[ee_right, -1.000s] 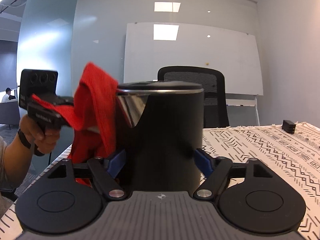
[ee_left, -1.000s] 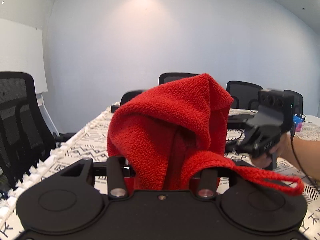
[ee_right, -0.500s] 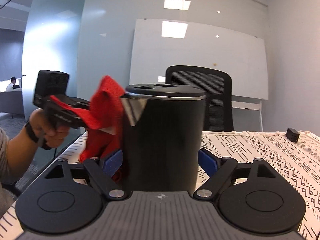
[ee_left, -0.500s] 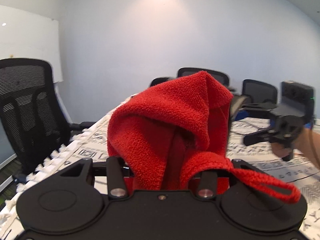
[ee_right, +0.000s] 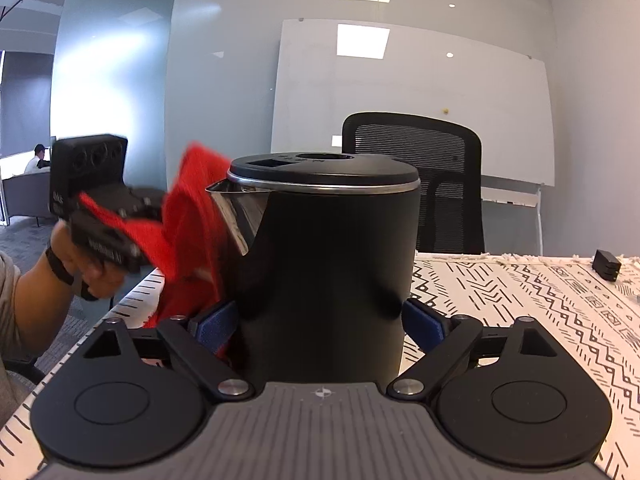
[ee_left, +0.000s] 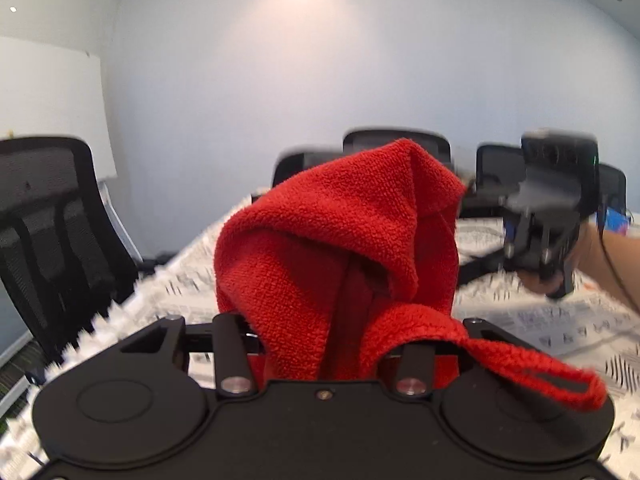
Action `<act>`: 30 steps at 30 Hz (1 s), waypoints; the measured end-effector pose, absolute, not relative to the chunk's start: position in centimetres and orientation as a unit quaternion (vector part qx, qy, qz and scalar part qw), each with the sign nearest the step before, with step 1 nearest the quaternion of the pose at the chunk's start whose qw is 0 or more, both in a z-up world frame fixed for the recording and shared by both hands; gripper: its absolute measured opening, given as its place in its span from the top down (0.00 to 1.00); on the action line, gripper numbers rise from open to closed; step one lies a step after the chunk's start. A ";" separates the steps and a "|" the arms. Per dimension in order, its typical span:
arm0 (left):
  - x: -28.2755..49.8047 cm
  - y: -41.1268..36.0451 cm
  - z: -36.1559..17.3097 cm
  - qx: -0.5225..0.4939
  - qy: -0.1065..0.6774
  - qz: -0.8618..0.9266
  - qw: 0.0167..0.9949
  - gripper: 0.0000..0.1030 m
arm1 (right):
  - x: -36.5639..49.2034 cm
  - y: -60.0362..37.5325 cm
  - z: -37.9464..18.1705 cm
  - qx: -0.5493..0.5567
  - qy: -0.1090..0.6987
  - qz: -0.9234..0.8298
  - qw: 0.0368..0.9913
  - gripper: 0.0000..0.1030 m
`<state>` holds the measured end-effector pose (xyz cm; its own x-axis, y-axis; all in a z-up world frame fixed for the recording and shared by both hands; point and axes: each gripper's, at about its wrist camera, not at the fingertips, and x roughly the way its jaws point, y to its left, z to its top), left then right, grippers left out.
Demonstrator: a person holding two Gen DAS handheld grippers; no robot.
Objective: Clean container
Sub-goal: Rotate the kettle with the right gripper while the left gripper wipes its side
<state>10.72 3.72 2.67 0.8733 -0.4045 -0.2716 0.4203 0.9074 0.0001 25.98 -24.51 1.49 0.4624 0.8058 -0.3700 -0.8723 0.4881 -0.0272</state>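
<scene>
Right wrist view: 1 table (ee_right: 520, 292) under a white cloth with black zigzag print carries 1 smooth matte-black cylindrical kettle (ee_right: 324, 264) with a steel rim and spout, upright between the right gripper (ee_right: 320, 326)'s 2 blue-padded fingers (ee_right: 424, 322), which have just been opening and stand clear of its sides. Beside the spout, the left gripper (ee_right: 160, 240)'s fingers are clamped on 1 nubby red terry cloth (ee_left: 340, 240), hiding most of the table ahead in its own view.
</scene>
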 end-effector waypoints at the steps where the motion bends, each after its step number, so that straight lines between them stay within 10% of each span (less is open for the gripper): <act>1: 10.6 3.6 3.3 0.026 0.126 -0.220 0.967 0.52 | 26.0 -24.4 1.3 -0.105 0.154 0.495 0.848 0.06; 30: 10.8 -2.2 2.2 0.052 0.173 -0.150 0.972 0.51 | 26.8 -24.9 0.6 -0.101 0.144 0.502 0.847 0.21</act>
